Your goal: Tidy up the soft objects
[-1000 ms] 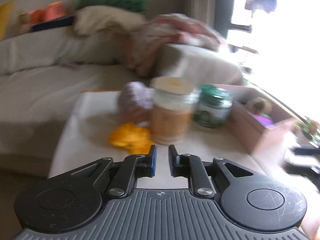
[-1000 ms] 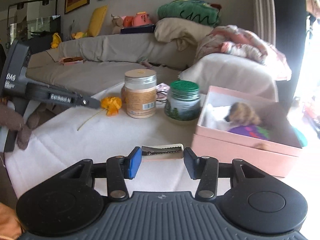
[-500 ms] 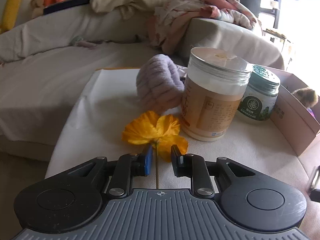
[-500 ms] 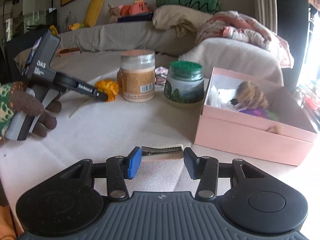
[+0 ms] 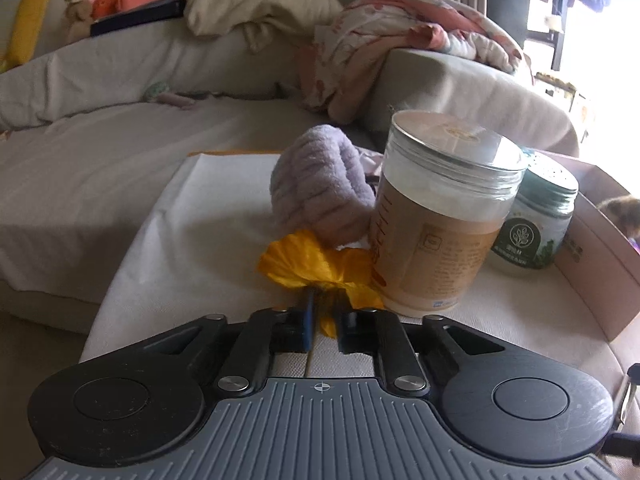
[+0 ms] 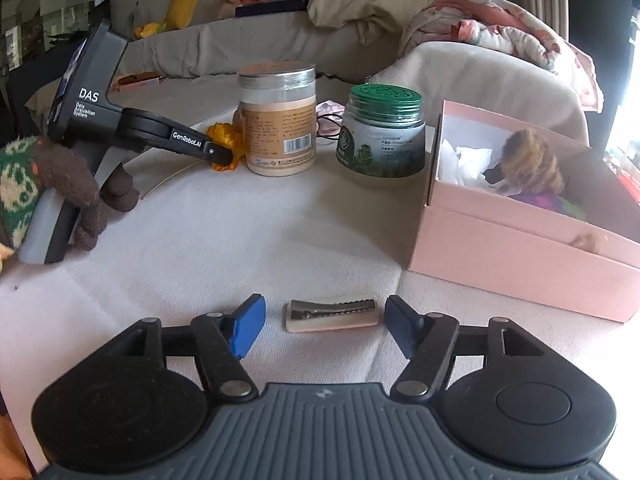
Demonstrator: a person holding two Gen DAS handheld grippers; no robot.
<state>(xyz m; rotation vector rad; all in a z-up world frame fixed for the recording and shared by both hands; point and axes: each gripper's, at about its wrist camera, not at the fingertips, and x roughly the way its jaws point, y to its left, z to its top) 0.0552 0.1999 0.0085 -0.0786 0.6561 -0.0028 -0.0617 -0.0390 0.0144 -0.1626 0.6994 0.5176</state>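
Two jars beside left tool — apparently clamped on yellow flower — right tool opening, empty.

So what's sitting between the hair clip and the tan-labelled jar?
Nothing: in the right wrist view, only bare white cloth stretches from the hair clip to the tan-labelled jar.

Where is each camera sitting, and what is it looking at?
Left wrist: rides the left gripper, shut on the yellow flower; only its fingers show.
Right wrist: rides the right gripper, opening around the hair clip; shows the gloved hand.
Both see the tan jar, green-lidded jar, and pink box.
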